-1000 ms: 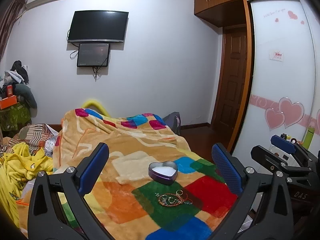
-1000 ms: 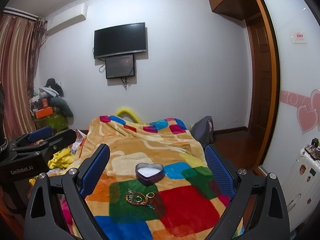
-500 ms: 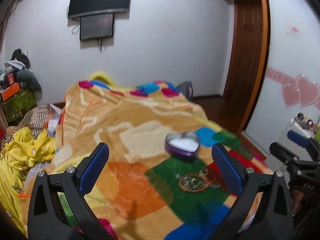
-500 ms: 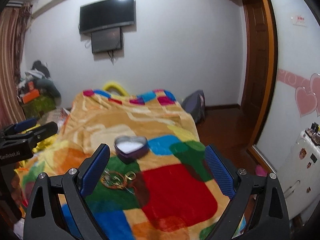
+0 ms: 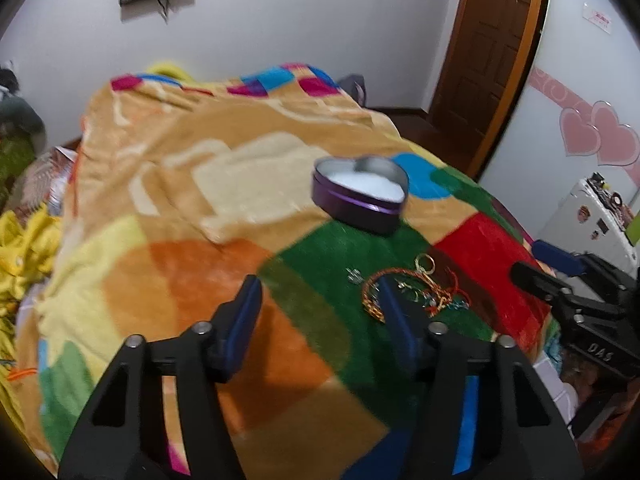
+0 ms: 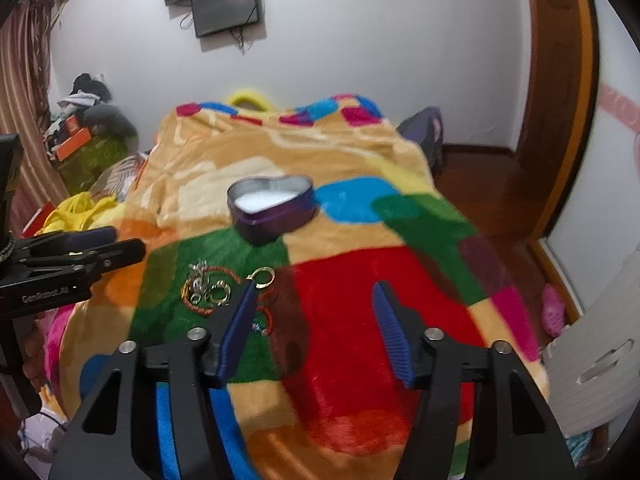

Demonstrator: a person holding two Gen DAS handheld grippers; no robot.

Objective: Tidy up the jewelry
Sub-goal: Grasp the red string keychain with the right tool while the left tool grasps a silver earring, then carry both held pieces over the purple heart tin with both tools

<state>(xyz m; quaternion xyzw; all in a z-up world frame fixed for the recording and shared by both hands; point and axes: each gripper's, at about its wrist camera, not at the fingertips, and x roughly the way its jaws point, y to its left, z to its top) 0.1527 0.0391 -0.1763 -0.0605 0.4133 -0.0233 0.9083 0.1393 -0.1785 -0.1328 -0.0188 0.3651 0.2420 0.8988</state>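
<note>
A purple heart-shaped tin [image 5: 360, 196] with a white lining stands open on the patchwork blanket; it also shows in the right wrist view [image 6: 272, 208]. A small heap of jewelry [image 5: 408, 288], bracelets, rings and a gold hoop, lies on the green patch in front of the tin, also seen in the right wrist view [image 6: 224, 288]. My left gripper [image 5: 316, 296] is open and empty, its right finger just left of the heap. My right gripper [image 6: 314, 304] is open and empty, its left finger beside the heap.
The blanket [image 6: 360, 320] covers a bed that drops off at the right to a wooden floor [image 6: 500, 184]. Yellow clothes [image 6: 76, 212] lie left of the bed. A white appliance [image 5: 592, 216] stands at the right.
Both grippers have tilted down and come closer to the blanket. The jaws of both have narrowed but stay open. The tin and jewelry now appear larger and nearer.
</note>
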